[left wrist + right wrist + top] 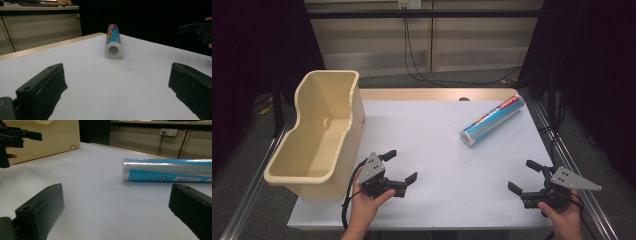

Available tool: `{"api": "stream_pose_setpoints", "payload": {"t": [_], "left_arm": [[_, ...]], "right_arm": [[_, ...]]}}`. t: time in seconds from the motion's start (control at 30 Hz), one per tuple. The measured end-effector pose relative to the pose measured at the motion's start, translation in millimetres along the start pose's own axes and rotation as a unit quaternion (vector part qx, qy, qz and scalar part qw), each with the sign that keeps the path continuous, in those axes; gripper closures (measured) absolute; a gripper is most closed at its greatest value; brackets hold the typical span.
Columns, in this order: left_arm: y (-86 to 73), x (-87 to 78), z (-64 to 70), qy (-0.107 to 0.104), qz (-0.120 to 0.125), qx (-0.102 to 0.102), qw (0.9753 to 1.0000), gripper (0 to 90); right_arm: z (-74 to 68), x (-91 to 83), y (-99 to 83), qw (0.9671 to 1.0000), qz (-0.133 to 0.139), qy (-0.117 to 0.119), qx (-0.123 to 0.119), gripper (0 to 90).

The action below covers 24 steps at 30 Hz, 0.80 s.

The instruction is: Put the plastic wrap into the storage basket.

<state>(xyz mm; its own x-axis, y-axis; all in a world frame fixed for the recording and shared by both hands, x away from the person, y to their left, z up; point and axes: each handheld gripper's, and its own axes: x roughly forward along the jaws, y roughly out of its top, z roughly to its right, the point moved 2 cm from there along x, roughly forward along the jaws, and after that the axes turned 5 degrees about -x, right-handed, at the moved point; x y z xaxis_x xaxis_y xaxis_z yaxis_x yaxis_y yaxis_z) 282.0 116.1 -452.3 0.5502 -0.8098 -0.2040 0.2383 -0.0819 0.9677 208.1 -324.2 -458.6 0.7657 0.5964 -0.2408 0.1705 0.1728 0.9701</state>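
Observation:
A blue wrapped roll lies on its side at the back right of the white table, apart from both grippers. The left gripper view looks into the roll's white hollow end; the right gripper view sees the roll side-on. My left gripper is open, low over the table near the front left, beside the beige tub. My right gripper is open near the front right edge. Neither holds anything.
The tall beige plastic tub stands at the table's left edge and is empty inside. A wooden strip runs along the table's back edge. Cables hang on the wall behind. Metal rails flank the table.

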Motion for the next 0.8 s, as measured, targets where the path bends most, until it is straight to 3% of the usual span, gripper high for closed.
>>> {"api": "stream_pose_setpoints", "payload": {"t": [0.23, 0.33, 0.37, 0.47, 0.57, 0.6, 0.63, 0.8], "left_arm": [[7.1, 30.9, 0.7, -0.004, -0.006, 0.003, 1.0, 1.5], [10.1, 55.5, 0.5, -0.008, -0.016, 0.006, 0.9998, 1.5], [10.1, 55.5, 0.5, -0.008, -0.016, 0.006, 0.9998, 1.7], [13.8, 79.7, 3.5, -0.014, -0.028, 0.007, 0.9995, 1.7], [16.8, 90.7, 5.5, -0.017, -0.027, 0.0, 0.9995, 2.5], [19.7, 102.5, 7.5, -0.018, -0.034, 0.005, 0.9993, 2.5], [19.7, 102.5, 7.5, -0.018, -0.034, 0.005, 0.9993, 2.5], [23.0, 136.0, 15.3, -0.032, -0.056, 0.007, 0.9979, 1.8]], "right_arm": [[-3.0, 0.2, 1.5, 1.0, 0.0, 0.003, -0.005, 0.0], [-3.1, 1.1, 1.0, 1.0, -0.002, 0.005, -0.006, 0.0], [-3.1, 1.1, 1.0, 1.0, -0.002, 0.005, -0.006, 0.0], [-2.3, 1.1, 0.7, 1.0, -0.001, 0.005, -0.007, 0.0], [-2.1, 1.1, 0.8, 1.0, -0.002, 0.006, -0.006, 0.0], [-1.9, 1.4, 0.6, 1.0, -0.002, 0.007, -0.006, 0.0], [-1.9, 1.4, 0.6, 1.0, -0.002, 0.007, -0.006, 0.0], [-2.7, 2.2, 0.5, 0.9999, -0.003, 0.01, -0.008, 0.0]]}}
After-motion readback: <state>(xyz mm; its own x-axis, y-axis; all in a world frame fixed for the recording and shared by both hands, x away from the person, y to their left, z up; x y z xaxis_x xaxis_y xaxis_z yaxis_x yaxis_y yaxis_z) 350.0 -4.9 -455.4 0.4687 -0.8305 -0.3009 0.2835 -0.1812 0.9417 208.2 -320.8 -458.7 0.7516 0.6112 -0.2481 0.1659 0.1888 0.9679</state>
